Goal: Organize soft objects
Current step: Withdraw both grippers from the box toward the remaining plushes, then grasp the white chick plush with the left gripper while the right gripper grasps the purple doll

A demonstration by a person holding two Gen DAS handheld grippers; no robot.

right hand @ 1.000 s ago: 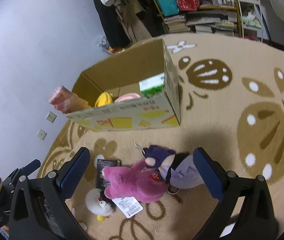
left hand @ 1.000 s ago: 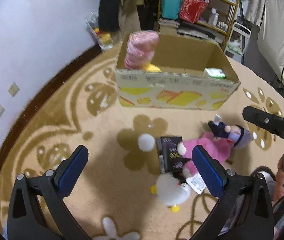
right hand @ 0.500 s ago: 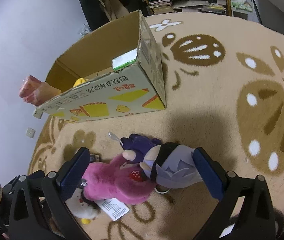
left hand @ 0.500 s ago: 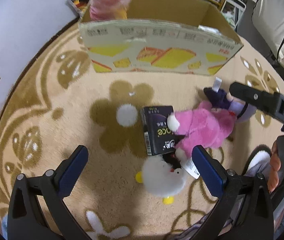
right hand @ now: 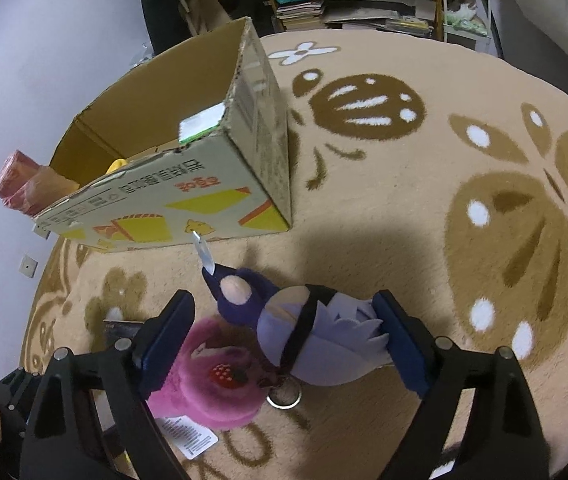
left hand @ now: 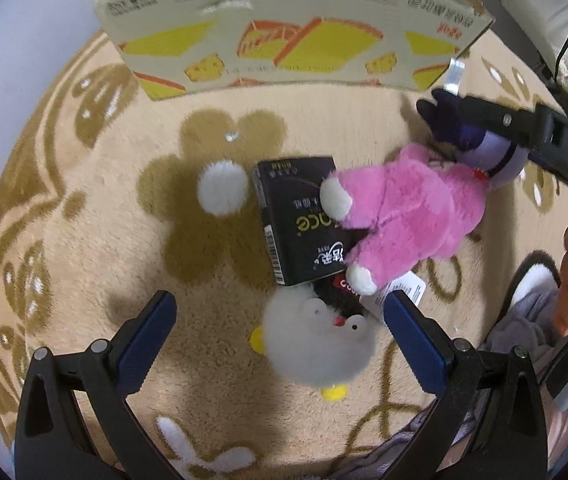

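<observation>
A white fluffy chick toy (left hand: 315,344) lies on the rug between the blue pads of my left gripper (left hand: 280,320), which points straight down and is open, its pads clear of the toy. A pink plush (left hand: 403,220) lies partly on a black box (left hand: 295,216). My right gripper (right hand: 284,312) straddles a purple-and-lavender doll (right hand: 311,340). Its jaws are closing, the right pad at the doll's hair and the left pad beside the pink plush (right hand: 212,380). One right finger (left hand: 499,118) crosses over the doll (left hand: 479,148).
A cardboard box (right hand: 204,200) stands open just beyond the toys, holding a pink roll (right hand: 24,188) and a green-and-white carton (right hand: 200,124). Cluttered shelves (right hand: 363,0) line the far wall. A person's hand (left hand: 567,292) shows at the right edge.
Both grippers have sunk toward the rug. The chick now lies between the left fingers. The right jaws have narrowed around the purple doll.
</observation>
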